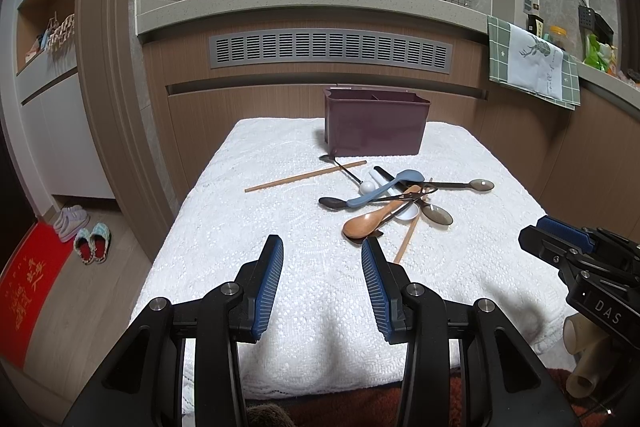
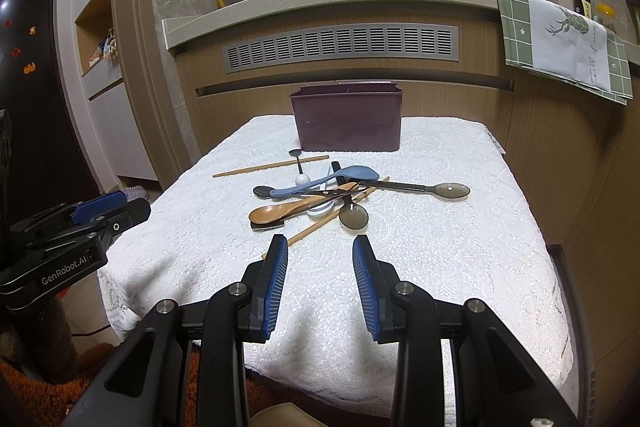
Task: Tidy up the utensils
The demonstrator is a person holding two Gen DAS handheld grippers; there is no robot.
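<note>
Both grippers, left gripper [image 1: 322, 247] and right gripper [image 2: 320, 245], hover spread and empty over the white cloth [image 2: 440, 247], lined up toward the tangled utensil pile [image 2: 320, 195], purple caddy [image 2: 348, 119] waiting just beyond to receive them

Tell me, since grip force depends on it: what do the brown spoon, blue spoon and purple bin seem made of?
Brown spoon: likely wood, warm matte tone. Blue spoon: probably plastic or silicone, even matte colour. Purple bin: looks like moulded plastic, smooth walls with a faint sheen.
</note>
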